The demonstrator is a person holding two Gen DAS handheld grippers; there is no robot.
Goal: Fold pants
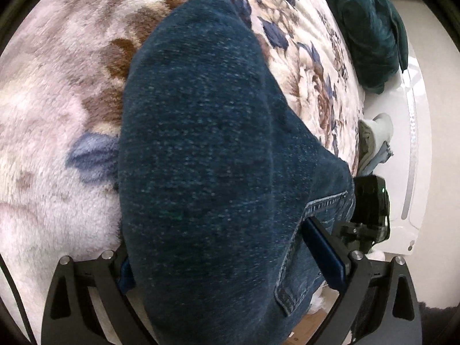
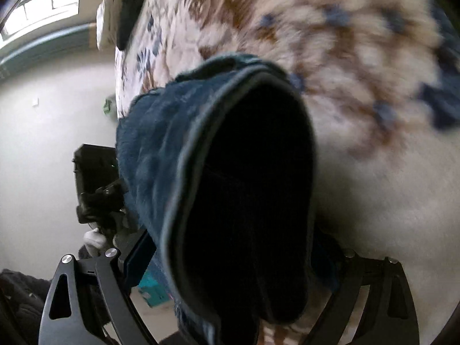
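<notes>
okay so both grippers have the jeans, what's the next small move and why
Probably carry the jeans forward and lay them down on the floral blanket. The left gripper and right gripper each have denim between their fingers, and the fabric hangs bunched, not flat.

The left claw (image 1: 230, 261) has both fingers spread wide, denim bunched between them. The right claw (image 2: 230, 261) likewise grips a thick fold. In each wrist view the other claw shows at three and nine o'clock.

pants (image 1: 207, 143) on blanket (image 1: 57, 115) | cushion (image 1: 365, 28) behind (far right)
</notes>
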